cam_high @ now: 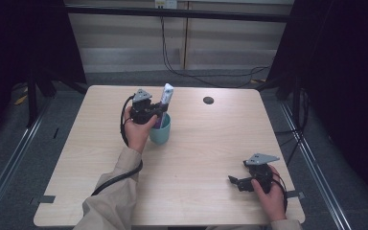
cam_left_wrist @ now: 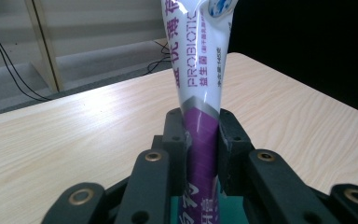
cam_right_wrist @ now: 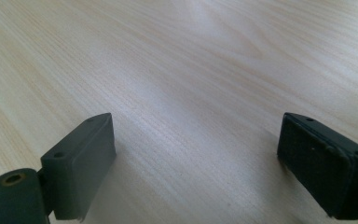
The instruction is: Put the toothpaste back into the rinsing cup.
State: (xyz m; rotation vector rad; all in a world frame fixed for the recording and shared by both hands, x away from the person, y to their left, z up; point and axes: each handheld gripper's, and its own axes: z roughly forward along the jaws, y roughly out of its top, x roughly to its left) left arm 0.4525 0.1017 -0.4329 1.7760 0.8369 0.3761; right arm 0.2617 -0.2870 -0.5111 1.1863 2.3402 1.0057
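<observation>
High view: left gripper (cam_high: pixel 159 113) clamps the upright toothpaste tube (cam_high: pixel 165 101), its base in the teal cup (cam_high: pixel 160 132), far left; right gripper (cam_high: pixel 234 181) rests wide apart, near right.

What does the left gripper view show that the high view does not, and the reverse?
Left gripper view: the word PROBIOTIC printed on the toothpaste tube, and the jaws pressed on its purple part. High view: the right gripper open near the table's right front, and a dark round spot. Both: the tube, the teal cup, the wooden table.
</observation>
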